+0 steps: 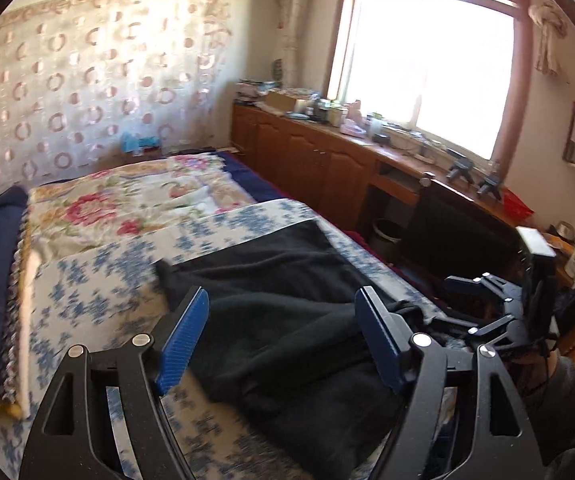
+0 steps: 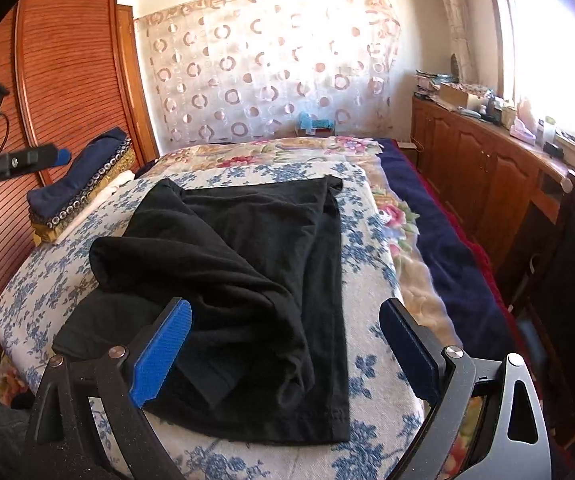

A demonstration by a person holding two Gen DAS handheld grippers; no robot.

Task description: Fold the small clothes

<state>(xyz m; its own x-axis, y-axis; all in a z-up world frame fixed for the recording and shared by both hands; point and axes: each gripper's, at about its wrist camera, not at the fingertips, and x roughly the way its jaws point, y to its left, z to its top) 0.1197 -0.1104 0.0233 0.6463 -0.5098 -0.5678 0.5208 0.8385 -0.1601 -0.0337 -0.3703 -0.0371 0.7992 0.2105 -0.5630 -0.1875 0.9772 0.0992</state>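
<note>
**On the bed: black garment rumpled, both claws spread wide and empty**

On the bed's blue-floral sheet (image 2: 367, 216) lies your black garment (image 2: 255, 264), the only piece laid out. Its far part lies flat, with a straight edge across the top. Its near-left part is bunched, a thick fold rolled over toward the middle. The hemmed edge runs along the near side, close to your right claw.

Your right claw (image 2: 287, 344) has its fingers spread wide, nothing between them. It hovers over the near end of the garment; the left blue pad (image 2: 163, 356) sits above the bunched cloth, the right one over bare sheet. Whether it touches the fabric, I can't tell.

Your left claw (image 1: 283, 340) is also wide apart and holds nothing. From its view the black cloth fills the gap between the pads (image 1: 183, 340). Contact is unclear here too, and the frame is motion-blurred.

A stack of folded textiles (image 2: 83, 188), dark blue on top, sits at the bed's left edge, well apart from the garment. Wooden cabinets (image 2: 483, 168) run along the right under the window.
</note>
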